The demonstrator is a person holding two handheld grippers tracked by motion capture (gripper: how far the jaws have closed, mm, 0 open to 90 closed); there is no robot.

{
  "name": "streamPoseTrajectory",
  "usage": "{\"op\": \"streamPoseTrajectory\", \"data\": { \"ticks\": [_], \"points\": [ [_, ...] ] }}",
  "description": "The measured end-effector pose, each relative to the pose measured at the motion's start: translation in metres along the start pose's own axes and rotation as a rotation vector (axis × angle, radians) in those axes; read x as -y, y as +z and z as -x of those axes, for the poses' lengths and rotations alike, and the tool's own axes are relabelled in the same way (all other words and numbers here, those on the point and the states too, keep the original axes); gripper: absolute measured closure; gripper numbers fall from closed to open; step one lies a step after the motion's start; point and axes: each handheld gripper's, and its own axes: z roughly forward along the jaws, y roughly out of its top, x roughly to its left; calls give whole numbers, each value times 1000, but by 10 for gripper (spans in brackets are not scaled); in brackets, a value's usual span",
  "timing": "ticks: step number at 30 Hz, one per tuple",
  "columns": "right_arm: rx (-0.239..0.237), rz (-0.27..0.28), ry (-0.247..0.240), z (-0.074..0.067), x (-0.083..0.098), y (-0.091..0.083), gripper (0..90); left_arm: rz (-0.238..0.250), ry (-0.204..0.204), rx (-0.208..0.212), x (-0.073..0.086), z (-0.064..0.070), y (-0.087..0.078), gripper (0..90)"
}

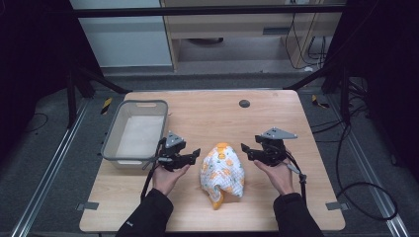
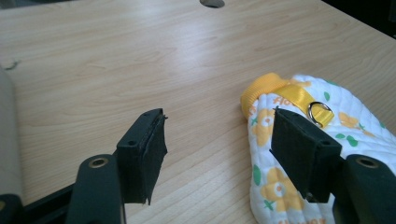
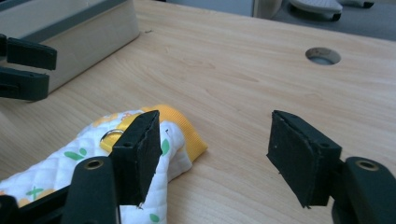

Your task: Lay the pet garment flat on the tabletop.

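Wooden tabletop (image 1: pixel 212 118), seen from above. At centre front, a quilted white mitt (image 1: pixel 222 174) with orange flowers and green leaves, lying flat, yellow cuff at the far end, another yellow tip at the near end. On the cuff band, a small metal ring (image 2: pixel 320 112). To the far left, a grey bin (image 1: pixel 134 132) with a pale bottom, its long side running away from the person. Near the far edge, right of centre, a round cable hole (image 1: pixel 244 103).

Left gripper (image 1: pixel 193 154) held in the left hand (image 1: pixel 167 178), just left of the mitt, jaws wide apart and pointing toward it, holding nothing. In the left gripper view, right jaw over the mitt's edge near the cuff, left jaw over bare wood; contact impossible to tell.

Right gripper (image 1: pixel 246 148) in the right hand (image 1: pixel 279 177), just right of the mitt, jaws likewise spread and holding nothing. In the right gripper view, left jaw in front of the cuff, right jaw over bare wood, left gripper's jaws visible beside the bin.
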Motion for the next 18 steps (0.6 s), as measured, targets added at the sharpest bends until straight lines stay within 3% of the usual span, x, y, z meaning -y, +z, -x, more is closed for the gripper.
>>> {"op": "streamPoseTrajectory", "data": {
  "ticks": [6,12,18],
  "points": [
    [-21,-48,-21,-4,7,11,390,-40,26,20,3,7,13,372],
    [-53,-79,-32,-10,12,17,434,-62,7,61,10,8,20,415],
    [-74,-122,-33,-12,21,25,455,-96,14,75,17,8,27,439]
  ]
}}
